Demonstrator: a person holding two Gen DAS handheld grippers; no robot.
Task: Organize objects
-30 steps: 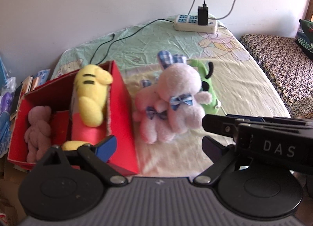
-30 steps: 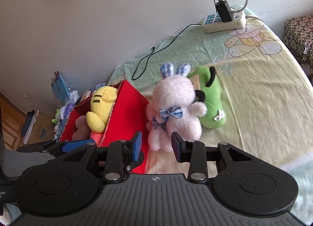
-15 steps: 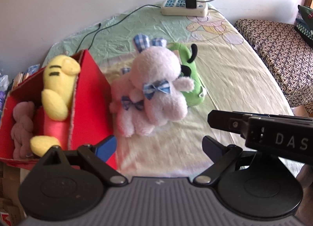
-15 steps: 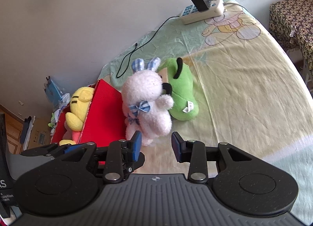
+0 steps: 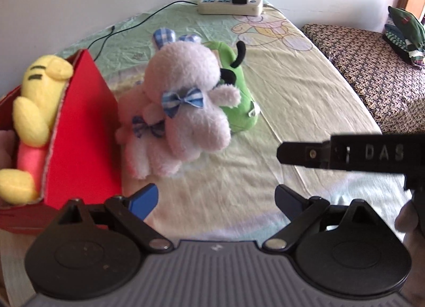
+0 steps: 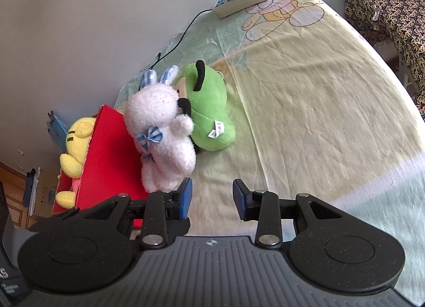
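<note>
A red box [image 5: 82,131] at the bed's [image 5: 305,89] left edge holds a yellow plush [image 5: 37,99]; both the left tool [image 5: 216,196] and the right tool [image 6: 212,195] gape empty.

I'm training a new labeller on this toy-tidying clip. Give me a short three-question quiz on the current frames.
1. True or false: the yellow plush toy is already in the red box.
2. Which toy lies directly behind the pink bunnies? A) a green plush toy B) a brown bear C) a blue robot
3. Fill in: both the left gripper and the right gripper have their jaws ____ and hold nothing.

Key: 1 true; 2 A, the green plush toy on the bedsheet; 3 open.
</note>
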